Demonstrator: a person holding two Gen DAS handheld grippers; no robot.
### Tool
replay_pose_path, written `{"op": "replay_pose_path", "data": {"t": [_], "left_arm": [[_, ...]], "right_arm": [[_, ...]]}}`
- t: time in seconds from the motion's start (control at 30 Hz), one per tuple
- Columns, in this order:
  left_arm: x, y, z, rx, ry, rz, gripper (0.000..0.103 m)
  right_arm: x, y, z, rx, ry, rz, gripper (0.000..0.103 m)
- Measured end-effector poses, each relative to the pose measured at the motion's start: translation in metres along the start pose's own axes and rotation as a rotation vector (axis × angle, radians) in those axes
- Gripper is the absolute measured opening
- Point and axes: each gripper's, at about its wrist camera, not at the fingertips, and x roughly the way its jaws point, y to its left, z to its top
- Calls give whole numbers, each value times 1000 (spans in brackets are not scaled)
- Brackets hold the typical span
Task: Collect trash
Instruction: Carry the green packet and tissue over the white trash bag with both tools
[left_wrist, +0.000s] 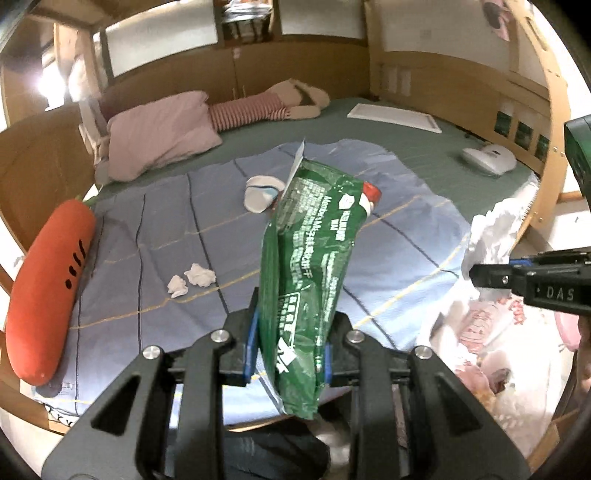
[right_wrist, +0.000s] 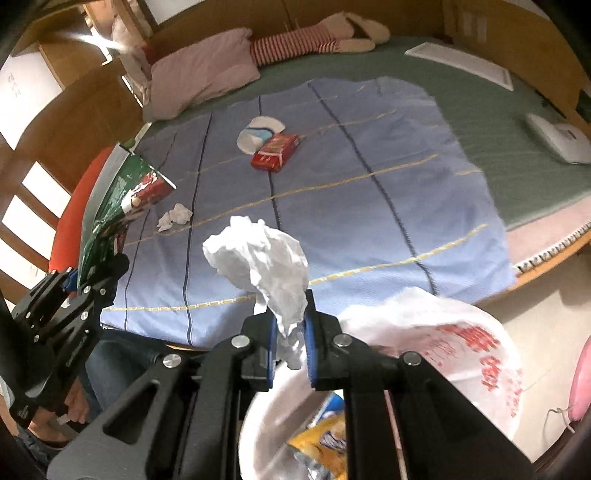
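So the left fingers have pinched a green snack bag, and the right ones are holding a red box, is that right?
Not quite. The left fingers do pinch the green snack bag, but the right fingers hold crumpled white paper, as the right wrist view shows. The red box lies on the blue sheet.

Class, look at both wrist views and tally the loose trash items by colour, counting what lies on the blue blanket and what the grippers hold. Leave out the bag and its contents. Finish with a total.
White: 4 (crumpled paper in the right gripper; two tissue wads; paper cup)
Green: 1 (snack packet in the left gripper)
Red: 1 (small box)
Total: 6
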Motion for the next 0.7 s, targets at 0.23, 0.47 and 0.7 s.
{"op": "replay_pose_path", "data": {"t": [0.23,0.47,0.7], "left_arm": [[-43,-33,-8,56,-62,-17,27],[-73,-64,-13,126,-109,-62,27],[-73,-101,-26,189,-61,-138,27]], "right_arm": [[-48,-26,-27,35,-77,-37,14],[-82,-61,-55,87,-108,-91,14],[-92,-93,-82,164,-105,-99,14]]}}
